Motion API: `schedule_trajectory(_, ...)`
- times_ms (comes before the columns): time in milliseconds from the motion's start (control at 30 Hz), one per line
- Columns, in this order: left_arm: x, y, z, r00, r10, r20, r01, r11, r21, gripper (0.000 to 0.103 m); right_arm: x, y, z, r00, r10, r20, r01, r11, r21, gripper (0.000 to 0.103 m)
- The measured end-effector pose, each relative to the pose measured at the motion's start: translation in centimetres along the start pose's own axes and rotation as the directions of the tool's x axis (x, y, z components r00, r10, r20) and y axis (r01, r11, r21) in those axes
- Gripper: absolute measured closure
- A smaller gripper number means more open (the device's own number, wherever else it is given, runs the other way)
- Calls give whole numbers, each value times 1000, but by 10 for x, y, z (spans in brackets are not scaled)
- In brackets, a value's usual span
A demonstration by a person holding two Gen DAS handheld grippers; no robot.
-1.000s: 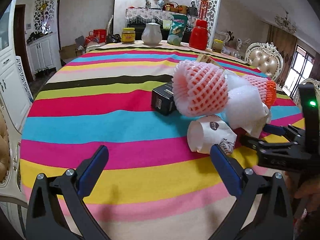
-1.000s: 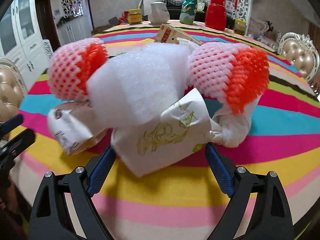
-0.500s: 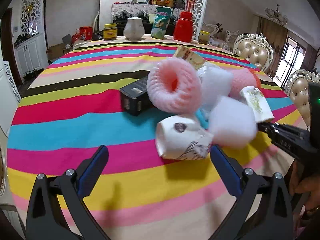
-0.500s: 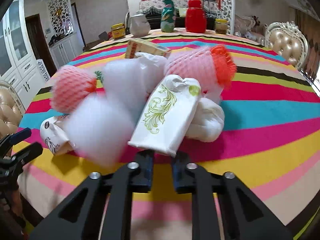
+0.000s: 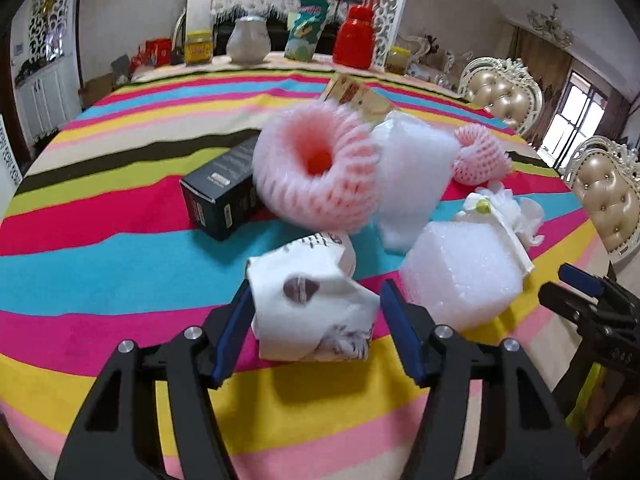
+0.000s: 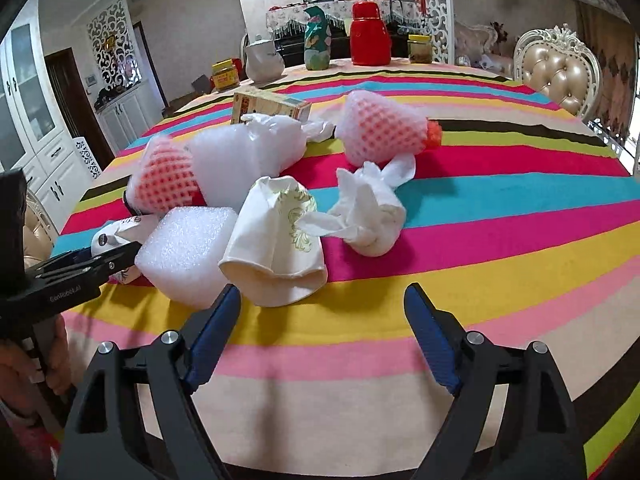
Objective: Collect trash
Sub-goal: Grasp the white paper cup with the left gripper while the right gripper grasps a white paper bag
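Note:
A crumpled paper cup with a brown logo point(image 5: 312, 304) lies on the striped tablecloth point(image 5: 120, 264). My left gripper point(image 5: 316, 288) is closing around it, and its blue pads meet both sides of the cup. Behind it sit a pink foam net point(image 5: 316, 172), a black box point(image 5: 220, 196) and a white foam block point(image 5: 460, 276). My right gripper point(image 6: 322, 292) is opening, with nothing between its fingers. A white cup with a gold pattern point(image 6: 276, 252) lies just ahead of its left finger. A knotted white tissue point(image 6: 372, 216) and a second pink net point(image 6: 384, 128) lie further back.
A white jug point(image 5: 248, 40), a red flask point(image 5: 356, 42), a green bag point(image 5: 306, 32) and a yellow jar point(image 5: 198, 46) stand along the table's far edge. Padded chairs point(image 5: 500, 96) flank the right side. A small cardboard box point(image 6: 268, 106) sits behind the trash pile.
My left gripper moved in on the logo cup and its jaws narrowed around it. My right gripper shut at the gold-patterned cup, then opened and drew back, leaving that cup on the cloth.

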State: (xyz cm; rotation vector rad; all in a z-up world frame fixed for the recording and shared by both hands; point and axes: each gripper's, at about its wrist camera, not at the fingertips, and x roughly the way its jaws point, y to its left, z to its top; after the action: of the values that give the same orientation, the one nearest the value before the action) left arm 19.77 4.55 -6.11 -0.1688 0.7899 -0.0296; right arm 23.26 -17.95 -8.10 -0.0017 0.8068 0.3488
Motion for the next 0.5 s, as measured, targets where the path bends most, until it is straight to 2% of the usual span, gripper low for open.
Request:
schedule_trajectory(133, -18, 5, -4, 998, -8, 66, 9, 1000, -11, 44, 3, 6, 4, 1000, 14, 5, -14, 1000, -12, 23)
schedule_trajectory(300, -44, 18, -10, 988, -10, 157, 18, 999, -48, 44, 13, 22, 9, 1000, 23, -6, -23, 998, -53, 28)
schedule_trajectory(400, -54, 29, -13, 982, -17, 187, 31, 997, -70, 44, 14, 29, 11, 1000, 21, 6, -21, 998, -61, 40)
schedule_trajectory(433, -55, 31, -14, 981, -16, 192, 31, 997, -72, 44, 13, 28, 11, 1000, 22, 16, -21, 998, -54, 47)
schedule_trajectory(500, -57, 33, -16, 980, -20, 197, 34, 997, -67, 44, 11, 25, 15, 999, 16, 42, -14, 999, -29, 53)
